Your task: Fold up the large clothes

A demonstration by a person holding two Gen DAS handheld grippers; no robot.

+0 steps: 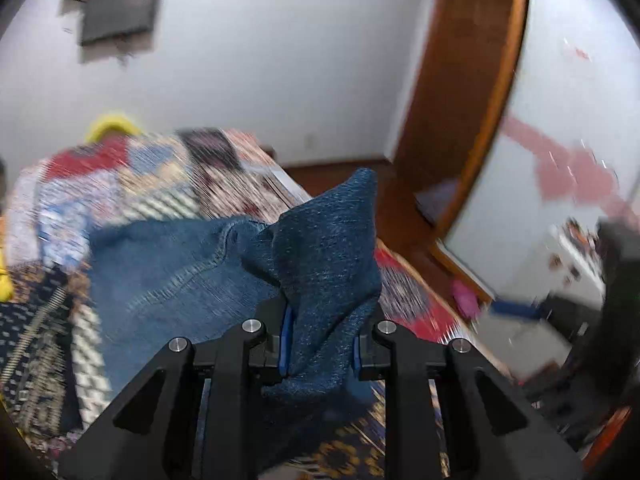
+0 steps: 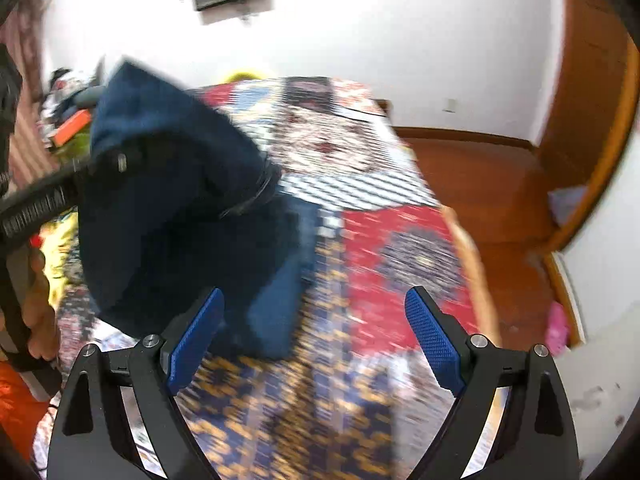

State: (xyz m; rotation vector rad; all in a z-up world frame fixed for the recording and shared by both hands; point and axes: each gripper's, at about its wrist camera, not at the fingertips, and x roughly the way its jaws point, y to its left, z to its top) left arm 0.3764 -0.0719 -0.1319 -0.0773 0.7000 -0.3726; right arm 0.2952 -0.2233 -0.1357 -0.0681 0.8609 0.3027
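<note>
Right, we've got the jeans (image 1: 192, 276) partway thru the fold, we reckon. Our left gripper (image 1: 320, 344) is clamped on a bunch of denim, blue pads pressed into the cloth both sides, and that pinched end stands up above the jaws. Rest of the jeans trails off to the left across the quilt (image 1: 120, 196) on the bed, a stitched seam showing near the middle.

Our right gripper (image 2: 316, 336) is empty, fingers spread wide, nothing between the pads, just quilt below. From that side we see the lifted denim draped dark over the left tool, upper left, w/ lower cloth hanging to the bed just beyond our left pad.

Progress: one end's picked up and in the air, but no tidy crease is visible yet; the cloth's still rumpled. Both views are blurry, so we can't tell if it's a leg or the waistband we're holding. Left to do, prob: lay this end over the rest, smooth it, fold again.
</note>
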